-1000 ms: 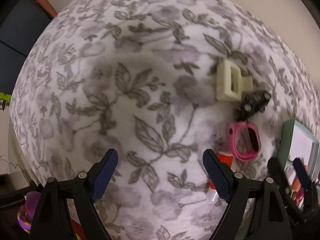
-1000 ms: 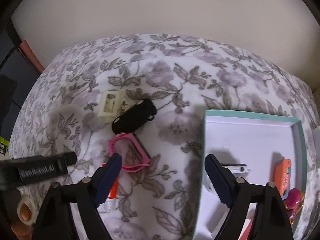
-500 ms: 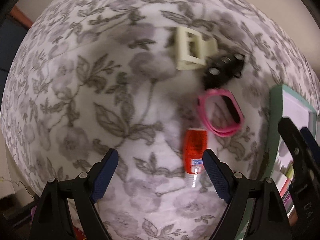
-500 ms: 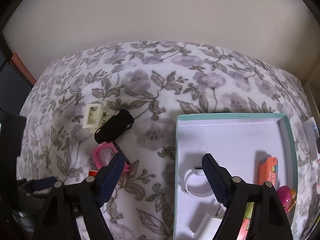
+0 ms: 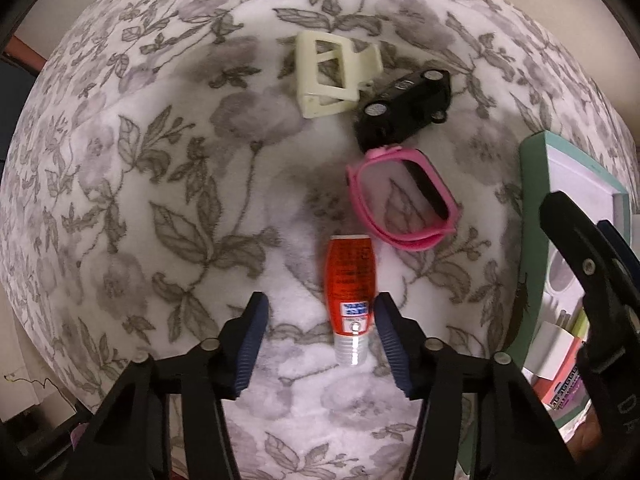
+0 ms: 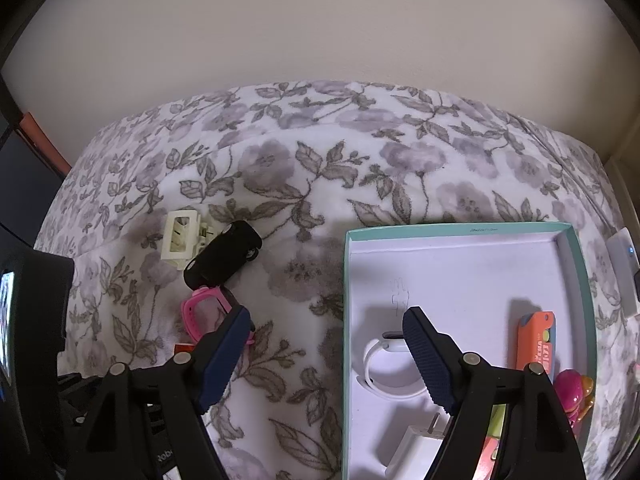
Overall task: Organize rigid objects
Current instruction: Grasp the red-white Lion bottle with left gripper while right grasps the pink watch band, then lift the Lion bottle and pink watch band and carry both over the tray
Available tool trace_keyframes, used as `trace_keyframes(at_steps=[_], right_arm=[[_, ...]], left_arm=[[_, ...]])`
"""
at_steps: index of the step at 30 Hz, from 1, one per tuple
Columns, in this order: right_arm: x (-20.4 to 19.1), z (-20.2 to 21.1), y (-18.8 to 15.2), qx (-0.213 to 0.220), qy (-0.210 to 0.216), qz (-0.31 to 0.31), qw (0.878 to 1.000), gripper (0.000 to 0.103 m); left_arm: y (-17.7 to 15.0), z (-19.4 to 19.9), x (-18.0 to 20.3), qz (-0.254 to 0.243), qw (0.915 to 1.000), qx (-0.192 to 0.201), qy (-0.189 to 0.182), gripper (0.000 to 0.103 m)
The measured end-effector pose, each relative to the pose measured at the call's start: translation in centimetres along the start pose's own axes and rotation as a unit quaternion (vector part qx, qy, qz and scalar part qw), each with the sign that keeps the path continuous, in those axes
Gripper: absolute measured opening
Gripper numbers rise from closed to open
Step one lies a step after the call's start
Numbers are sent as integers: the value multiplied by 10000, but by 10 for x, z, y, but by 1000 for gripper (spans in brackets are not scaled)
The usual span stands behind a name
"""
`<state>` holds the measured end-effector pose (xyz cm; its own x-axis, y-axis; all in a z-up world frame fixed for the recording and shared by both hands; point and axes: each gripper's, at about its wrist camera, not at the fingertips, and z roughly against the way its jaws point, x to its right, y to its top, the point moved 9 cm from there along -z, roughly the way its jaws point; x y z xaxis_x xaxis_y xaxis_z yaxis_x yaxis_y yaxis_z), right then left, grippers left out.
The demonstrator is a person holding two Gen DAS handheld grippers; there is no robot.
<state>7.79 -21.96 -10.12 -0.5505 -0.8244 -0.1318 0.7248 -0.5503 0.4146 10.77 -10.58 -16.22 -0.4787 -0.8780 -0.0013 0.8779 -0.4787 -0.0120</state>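
Closing around the red tube [image 5: 351,280], the left tool [image 5: 318,344] points down at the flowery blanket [image 5: 160,200], one pad just beside it. The right tool [image 6: 324,356] hangs apart over the box's [image 6: 576,264] edge, holding nothing.

Fleecy matt blanket [image 5: 168,184]; glossy red tube [image 5: 351,280]; shiny black toy car [image 5: 404,110].

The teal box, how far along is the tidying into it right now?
Partly done: the teal box already holds a white watch, an orange case and a pink toy. In hand: the left gripper is closing around the red tube, not yet gripping. Left on the blanket: pink band, black toy car, cream clip.
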Motion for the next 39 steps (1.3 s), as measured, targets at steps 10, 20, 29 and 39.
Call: trace_keyframes(at_steps=[10,20,29,39], right_arm=[[-12,-2,0,26,107,44,9999,76],[-52,-19,-7,-97,324,445,9984,76],[-81,-43,-18,-276,356,788,9959,76],[-87,-66,-25,-413,158,943,9946,76]], left_arm=[[-1,-7,6,203,9998,19,-61,28],[14,-10,-62,1225,9919,163,280,27],[17,-12,-88,1425,9895,156,165,27],[23,1,-121,1398,9900,143,93,27]])
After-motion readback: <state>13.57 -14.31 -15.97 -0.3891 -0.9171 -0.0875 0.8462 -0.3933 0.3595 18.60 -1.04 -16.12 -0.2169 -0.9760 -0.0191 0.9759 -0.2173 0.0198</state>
